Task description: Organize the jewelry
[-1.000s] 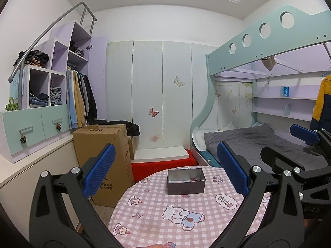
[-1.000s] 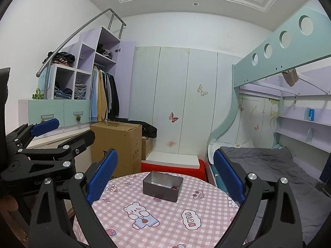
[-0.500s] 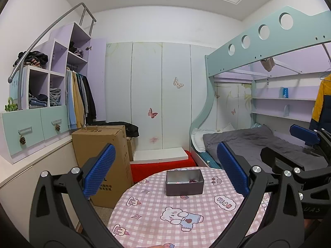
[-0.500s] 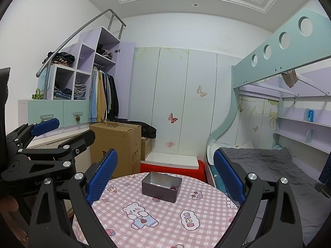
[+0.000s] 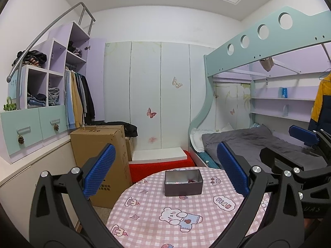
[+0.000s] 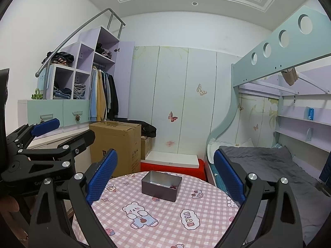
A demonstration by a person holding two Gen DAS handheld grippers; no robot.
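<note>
Both tools slightly farther back

Right gripper is spread wide with nothing in it, hovering above a round table with pink checked cloth. Small dark tin sits there, tiny red bits inside. Left gripper pokes in alongside.

1. The contents of the dark tin are too small to identify: only a few reddish specks show against its floor.
2. The round table is cut off by the lower edge.
3. The right gripper runs out of the left wrist view's right side.
4. Print on the cardboard box is unreadable.
</note>
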